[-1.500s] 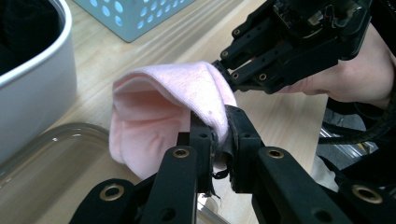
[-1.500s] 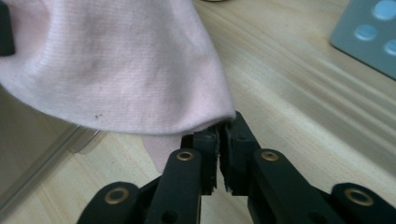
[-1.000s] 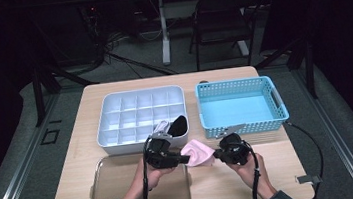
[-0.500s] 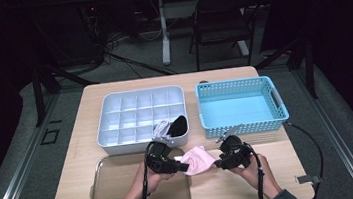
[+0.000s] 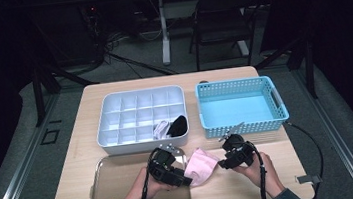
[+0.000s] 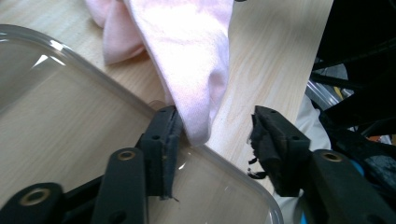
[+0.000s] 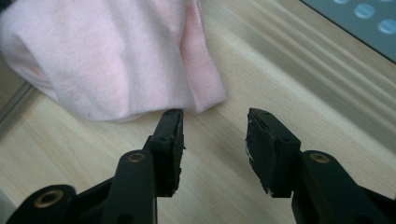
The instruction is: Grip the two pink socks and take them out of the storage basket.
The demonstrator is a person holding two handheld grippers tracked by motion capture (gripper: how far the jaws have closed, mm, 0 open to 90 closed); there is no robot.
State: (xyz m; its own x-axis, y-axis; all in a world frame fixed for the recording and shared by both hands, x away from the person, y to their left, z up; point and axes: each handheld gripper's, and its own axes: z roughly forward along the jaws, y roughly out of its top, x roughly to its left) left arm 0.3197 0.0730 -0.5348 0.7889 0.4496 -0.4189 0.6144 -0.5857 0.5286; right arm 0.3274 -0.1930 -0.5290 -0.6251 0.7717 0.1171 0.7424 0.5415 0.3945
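Dark floor, a folding chair point(image 5: 220, 21) and cables fill the upper half of the high view; below them the pale wooden tabletop point(image 5: 89, 102) takes the middle. On it, largest first: the blue basket point(image 5: 244, 127) at centre right, empty; the white divider box point(image 5: 114, 146) at centre left, with a white bundle point(image 5: 161, 129) and a black bundle point(image 5: 178, 125) in cells on its lower right side; and a clear tray point(image 5: 105, 188) at lower left.

Just right of the tray's edge, low in the frame, lies the pink sock point(image 5: 200, 166), folded, flat on the wood, one tip reaching over the tray rim in the left gripper view point(image 6: 196, 70).

The left hand-held gripper point(image 5: 188, 181) sits at the sock's left end and its jaws have just been opening: they now stand moderately apart, the sock's tip resting against one pad but unclamped. The right hand-held gripper point(image 5: 222, 166) is at the sock's right end; its jaws have also just been opening, and in its own view point(image 7: 214, 133) they stand apart over bare wood, the sock's cuff point(image 7: 201, 70) just beyond them.

With both grips let go, the fold could likely spring loose or slide. A careless regrasp might pinch only one layer and unroll it, or the left jaw could catch the tray rim.
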